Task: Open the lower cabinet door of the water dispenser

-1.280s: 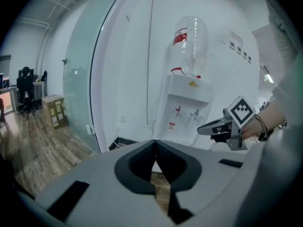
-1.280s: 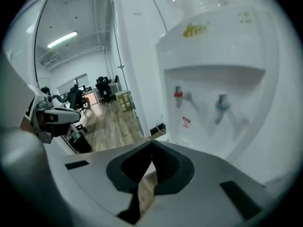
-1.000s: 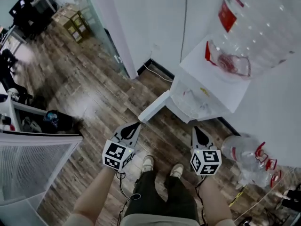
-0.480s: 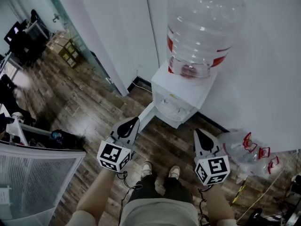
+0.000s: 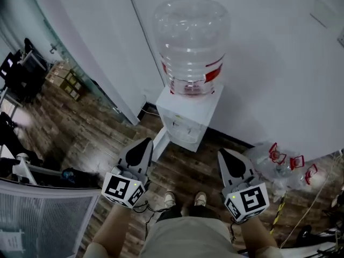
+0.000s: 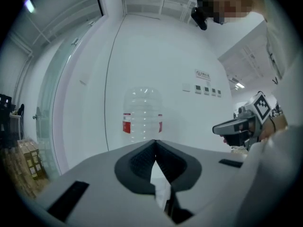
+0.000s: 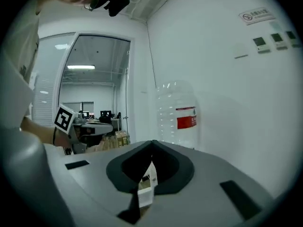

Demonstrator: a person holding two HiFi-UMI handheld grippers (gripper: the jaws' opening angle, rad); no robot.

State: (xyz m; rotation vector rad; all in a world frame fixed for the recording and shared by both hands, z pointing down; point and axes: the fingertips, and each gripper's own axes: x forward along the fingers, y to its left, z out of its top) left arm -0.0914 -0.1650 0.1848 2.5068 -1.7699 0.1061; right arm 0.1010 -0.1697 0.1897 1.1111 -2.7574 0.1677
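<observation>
White wall (image 5: 279, 63), water dispenser (image 5: 185, 114), red-labelled bottle (image 5: 191, 36)

**Round the Edges: Floor, Wall and Clutter**

Underfoot, dark wood-plank floor (image 5: 91, 138), running up to a plain white wall (image 5: 279, 63). High on that wall, a row of small switch plates (image 6: 204, 90), with a small sign (image 6: 202, 74) just above. At the right, along the wall's foot, a heap of clear empty bottles (image 5: 279, 163) with red fittings — lying on their sides. Far left, stacked cardboard boxes (image 5: 64, 78) beside a glass partition (image 6: 52, 103); past them, dark office furniture (image 5: 21, 69). Bottom left, a white mesh panel (image 5: 37, 208) — nearest the camera.
</observation>
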